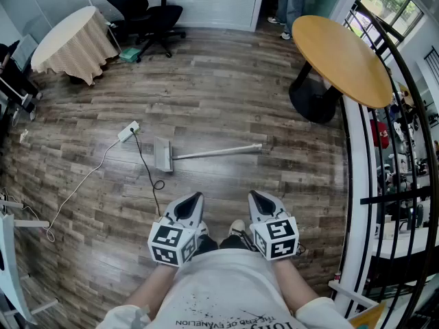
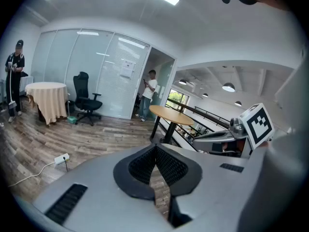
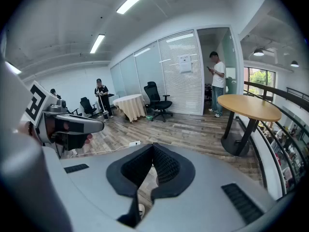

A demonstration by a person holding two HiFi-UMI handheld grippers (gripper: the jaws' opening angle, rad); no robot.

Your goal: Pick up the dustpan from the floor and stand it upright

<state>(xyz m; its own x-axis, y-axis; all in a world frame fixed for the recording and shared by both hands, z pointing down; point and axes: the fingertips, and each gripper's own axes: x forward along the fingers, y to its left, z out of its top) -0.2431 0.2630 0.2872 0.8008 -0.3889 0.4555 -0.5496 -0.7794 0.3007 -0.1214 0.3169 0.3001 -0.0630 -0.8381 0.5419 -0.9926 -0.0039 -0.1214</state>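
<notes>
The dustpan (image 1: 163, 155) lies flat on the wooden floor, and its long pale handle (image 1: 218, 152) points right. In the head view both grippers hang side by side close to my body, well short of the dustpan. My left gripper (image 1: 194, 198) is shut with nothing between its jaws. My right gripper (image 1: 255, 196) is also shut and empty. In the left gripper view the left gripper (image 2: 155, 151) shows its dark pads meeting at the tips. The right gripper (image 3: 152, 150) looks the same in its own view. Neither gripper view shows the dustpan.
A white power strip (image 1: 128, 131) with its cable lies left of the dustpan, and a black cord (image 1: 147, 168) runs beside the pan. A round wooden table (image 1: 341, 57) and a black railing (image 1: 381, 184) stand on the right. A cloth-covered table (image 1: 72, 43) and an office chair (image 1: 147, 16) stand at the back left.
</notes>
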